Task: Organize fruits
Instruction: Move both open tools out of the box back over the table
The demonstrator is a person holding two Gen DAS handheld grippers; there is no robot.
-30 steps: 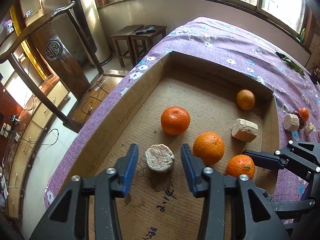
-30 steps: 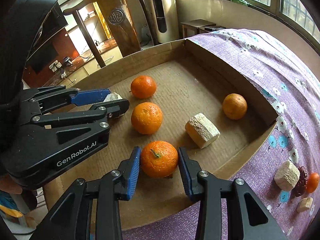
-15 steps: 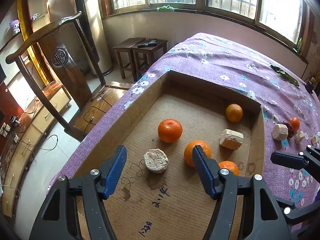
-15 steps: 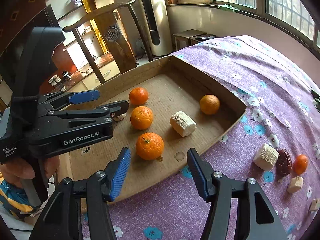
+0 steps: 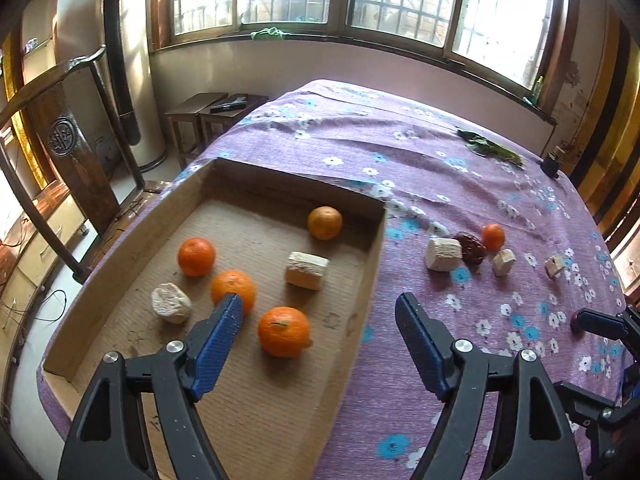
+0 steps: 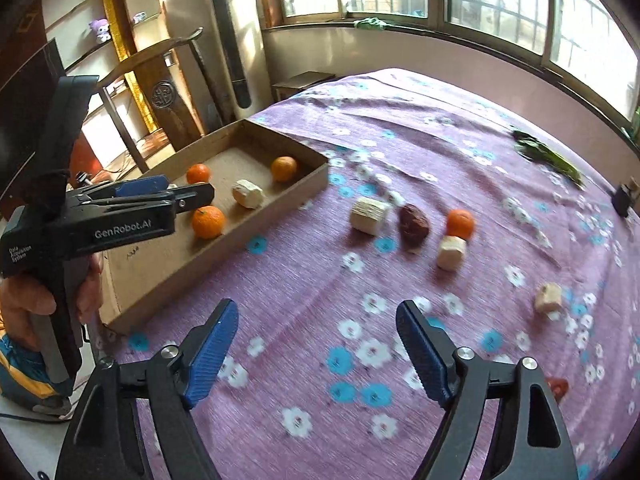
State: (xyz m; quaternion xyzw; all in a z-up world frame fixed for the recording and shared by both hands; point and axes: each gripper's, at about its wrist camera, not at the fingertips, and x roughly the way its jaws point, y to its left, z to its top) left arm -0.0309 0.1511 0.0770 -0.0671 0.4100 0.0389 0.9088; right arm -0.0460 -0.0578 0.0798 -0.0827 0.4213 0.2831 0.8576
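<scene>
A cardboard tray (image 5: 374, 280) on the purple flowered cloth holds several oranges, the nearest one (image 5: 284, 331), and two pale chunks (image 5: 307, 270) (image 5: 171, 303). My left gripper (image 5: 318, 312) hangs above the tray's near right corner, its jaws opening with nothing between them. My right gripper (image 6: 316, 312) is over bare cloth right of the tray (image 6: 256, 216), jaws also opening and empty. Loose on the cloth lie a pale chunk (image 6: 369, 210), a dark red fruit (image 6: 415, 219), a small orange (image 6: 460, 223) and two smaller pale pieces (image 6: 451, 253) (image 6: 549, 298).
A wooden chair (image 5: 76, 152) and two low stools (image 5: 208, 106) stand past the table's left edge. Green leaves (image 6: 552, 158) and a small dark object (image 6: 624, 196) lie at the far right. A small red piece (image 6: 558, 386) peeks out beside my right finger.
Both grippers opened and drew back upward. The left let go of the pale chunk and the right let go of the orange. The right swung right, off the tray and over the cloth.
</scene>
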